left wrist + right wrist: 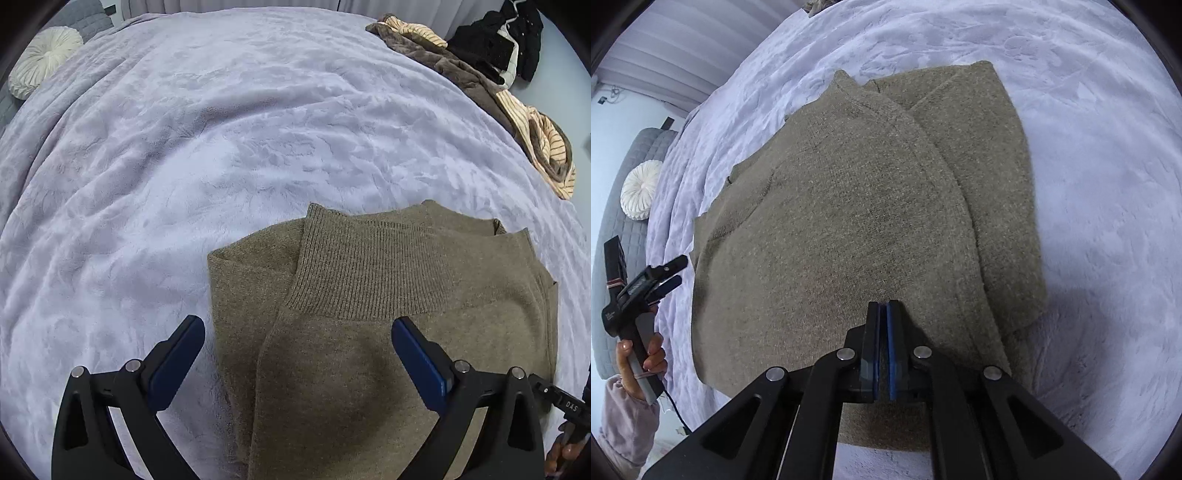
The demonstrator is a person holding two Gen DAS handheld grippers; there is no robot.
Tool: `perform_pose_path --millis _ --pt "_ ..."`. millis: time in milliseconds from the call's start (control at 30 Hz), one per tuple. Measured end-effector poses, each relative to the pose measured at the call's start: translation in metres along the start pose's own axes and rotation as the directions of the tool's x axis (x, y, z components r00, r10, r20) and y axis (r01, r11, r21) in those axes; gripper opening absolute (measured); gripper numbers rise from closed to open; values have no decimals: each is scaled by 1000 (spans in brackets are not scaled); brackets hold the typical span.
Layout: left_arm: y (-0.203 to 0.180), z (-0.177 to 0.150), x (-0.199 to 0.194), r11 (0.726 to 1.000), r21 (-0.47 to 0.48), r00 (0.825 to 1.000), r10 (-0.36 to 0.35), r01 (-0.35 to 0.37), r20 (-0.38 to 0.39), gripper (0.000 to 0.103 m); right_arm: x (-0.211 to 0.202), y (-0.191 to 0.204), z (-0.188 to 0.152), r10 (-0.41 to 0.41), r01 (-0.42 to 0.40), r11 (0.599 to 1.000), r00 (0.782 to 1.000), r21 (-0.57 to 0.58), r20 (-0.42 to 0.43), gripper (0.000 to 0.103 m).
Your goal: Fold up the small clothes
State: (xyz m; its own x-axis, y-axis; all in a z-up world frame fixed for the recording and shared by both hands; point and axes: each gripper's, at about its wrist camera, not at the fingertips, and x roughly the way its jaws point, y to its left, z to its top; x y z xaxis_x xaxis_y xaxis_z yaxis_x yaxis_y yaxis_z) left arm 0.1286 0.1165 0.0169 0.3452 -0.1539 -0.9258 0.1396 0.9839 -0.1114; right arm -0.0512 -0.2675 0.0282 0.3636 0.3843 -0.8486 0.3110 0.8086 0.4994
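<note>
An olive-brown knitted sweater (369, 288) lies folded on the lilac blanket (184, 147), its ribbed band turned up toward the far side. My left gripper (298, 322) hangs open just above the sweater's left part, one finger over the blanket, the other over the knit, with nothing between them. In the right wrist view the sweater (831, 221) fills the middle, and my right gripper (884, 304) is shut over its near edge; I see no cloth between the pads. The left gripper (674, 273) shows at the far left, held by a hand (639, 354).
A heap of brown and striped clothes (461, 74) and a black garment (498, 40) lie at the blanket's far right edge. A round white cushion (44, 59) sits at the far left by grey quilted padding (613, 295). Bare blanket (1108, 184) spreads around the sweater.
</note>
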Motion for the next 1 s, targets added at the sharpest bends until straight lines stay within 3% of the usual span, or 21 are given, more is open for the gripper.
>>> perform_pose_path --millis 133,167,200,233,267,333,400,467,500,600,700,800,833,867,900,933,1000 --pt "-4 11 10 999 30 999 37 -37 -13 101 1 1 0 -7 7 1000 1000 1 -1 3" --pt "-4 14 13 999 31 999 32 -32 -13 91 2 3 0 -14 14 1000 1000 -5 -1 3" --pt "-4 16 17 999 27 1000 25 -25 -18 78 2 5 0 -21 21 1000 1000 -15 -1 3" --pt "-3 18 24 1000 18 999 26 -26 -48 40 3 7 1 -27 27 999 1000 -25 -2 3" --pt "-1 20 34 1000 -1 995 20 -21 -93 10 3 7 1 -28 28 999 1000 -29 -3 3" --pt "4 20 38 999 -48 995 -8 4 -96 10 3 6 0 -20 20 999 1000 -25 -3 3" --pt "2 20 30 999 -26 999 19 -20 -43 10 4 5 0 -15 15 1000 1000 -19 -3 3" --pt "-1 18 33 991 39 992 126 -125 -3 10 4 6 -1 -23 23 999 1000 -29 0 3" --pt "2 18 43 985 49 986 166 -165 -25 10 5 7 -1 -28 28 999 1000 -37 1 3" --pt "20 21 51 991 -24 990 130 -131 -56 9 6 7 -1 -31 31 999 1000 -40 3 3" --pt "22 21 31 995 -56 996 82 -84 -34 10 6 9 -2 -37 37 998 999 -48 3 3" --pt "17 20 11 998 -34 998 -59 58 -26 10 6 11 -1 -50 50 997 999 -63 0 3" --pt "14 22 7 996 -21 996 -83 82 -37 28 6 11 -1 -51 51 997 999 -62 -2 3" --pt "12 23 5 995 -14 994 -98 98 -51 81 6 11 -1 -52 52 997 999 -60 -4 3" --pt "10 24 3 995 -13 994 -103 102 -36 103 6 11 -1 -52 51 997 999 -57 -6 3" --pt "10 24 -3 995 -11 995 -96 96 10 102 7 11 -1 -51 51 997 999 -56 -7 3" --pt "5 27 -2 997 7 996 -83 83 12 102 7 10 0 -51 51 997 999 -57 -8 3"
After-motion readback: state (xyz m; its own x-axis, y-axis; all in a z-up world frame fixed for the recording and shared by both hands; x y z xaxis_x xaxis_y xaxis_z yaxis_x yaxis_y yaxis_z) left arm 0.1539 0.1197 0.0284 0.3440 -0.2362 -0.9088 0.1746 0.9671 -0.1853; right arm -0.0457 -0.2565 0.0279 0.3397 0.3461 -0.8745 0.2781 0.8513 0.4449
